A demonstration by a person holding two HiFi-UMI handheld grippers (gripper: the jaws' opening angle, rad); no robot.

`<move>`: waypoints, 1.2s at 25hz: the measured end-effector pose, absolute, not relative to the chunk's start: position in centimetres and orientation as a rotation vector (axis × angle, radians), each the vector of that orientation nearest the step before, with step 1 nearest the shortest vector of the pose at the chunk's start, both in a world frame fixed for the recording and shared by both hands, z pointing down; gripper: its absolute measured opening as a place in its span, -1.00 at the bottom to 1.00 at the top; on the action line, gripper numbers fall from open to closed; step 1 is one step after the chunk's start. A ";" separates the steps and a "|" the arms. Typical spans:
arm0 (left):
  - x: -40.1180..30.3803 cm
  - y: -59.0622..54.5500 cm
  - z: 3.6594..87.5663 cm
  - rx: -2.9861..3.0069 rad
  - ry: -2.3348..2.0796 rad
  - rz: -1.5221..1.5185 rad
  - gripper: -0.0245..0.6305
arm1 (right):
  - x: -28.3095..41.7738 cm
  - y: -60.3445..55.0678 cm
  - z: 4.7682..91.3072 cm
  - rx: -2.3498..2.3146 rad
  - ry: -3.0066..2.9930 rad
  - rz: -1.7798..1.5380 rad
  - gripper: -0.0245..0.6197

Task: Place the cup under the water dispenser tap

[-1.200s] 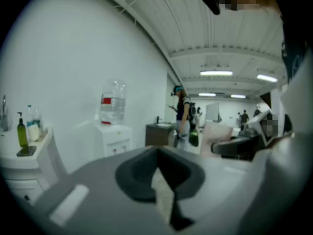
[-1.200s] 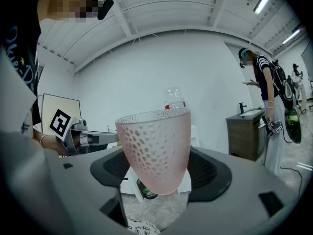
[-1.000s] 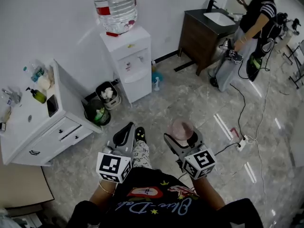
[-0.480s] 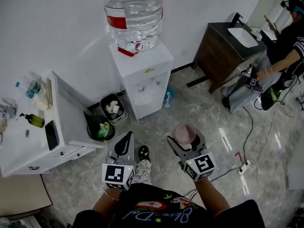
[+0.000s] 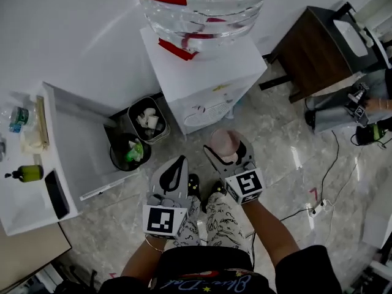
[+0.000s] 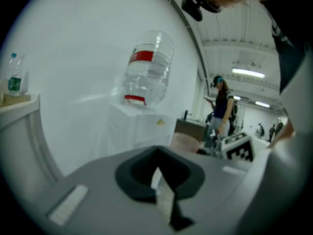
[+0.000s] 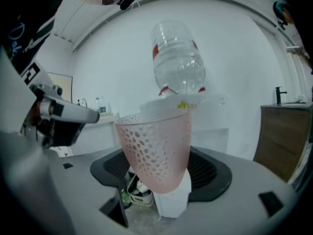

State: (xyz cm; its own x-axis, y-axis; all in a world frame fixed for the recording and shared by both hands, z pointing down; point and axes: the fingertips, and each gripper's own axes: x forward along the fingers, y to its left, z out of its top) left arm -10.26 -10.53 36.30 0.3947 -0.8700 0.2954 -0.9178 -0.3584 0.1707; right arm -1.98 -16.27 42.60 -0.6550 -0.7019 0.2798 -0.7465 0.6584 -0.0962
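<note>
The white water dispenser (image 5: 205,78) stands against the wall under a big clear bottle (image 5: 202,2) with a red label. My right gripper (image 5: 223,150) is shut on a pink dimpled cup (image 5: 222,143), held upright just short of the dispenser's front. In the right gripper view the cup (image 7: 156,148) fills the space between the jaws, with the dispenser (image 7: 195,112) behind it. My left gripper (image 5: 176,167) hangs beside it on the left, shut and holding nothing. The left gripper view shows the dispenser (image 6: 139,126) ahead and the cup (image 6: 185,142) to the right.
Two waste bins (image 5: 147,120) (image 5: 127,152) stand left of the dispenser, beside a white cabinet (image 5: 67,158) with bottles on top. A dark wooden vanity (image 5: 318,41) is at the right, with a person (image 5: 373,100) near it. Cables and a power strip (image 5: 318,208) lie on the marble floor.
Both grippers and the head camera have moved forward toward the dispenser, which now looms much larger. The cup stays held in the right gripper; the left stays shut.
</note>
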 end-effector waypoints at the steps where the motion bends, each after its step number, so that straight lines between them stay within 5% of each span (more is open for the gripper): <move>1: -10.5 -11.1 37.8 2.331 -1.571 0.218 -0.94 | -2.3 -17.2 45.1 1.154 -2.633 0.312 0.12; 11: -10.9 -14.7 53.7 2.220 -1.613 0.359 -0.94 | -4.3 -24.1 64.0 1.149 -2.532 0.507 0.12; 30: -11.4 -13.4 55.9 2.079 -1.562 0.328 -0.94 | -7.8 -27.1 69.5 0.996 -2.533 0.358 0.12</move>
State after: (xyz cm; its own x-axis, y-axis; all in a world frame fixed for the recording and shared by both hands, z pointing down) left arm -11.37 -13.37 55.92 0.3072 -0.8207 0.4817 -0.9451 -0.2040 0.2551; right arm -7.85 -27.12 69.48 -0.6691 -0.5934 0.4474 -0.6942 0.7139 -0.0912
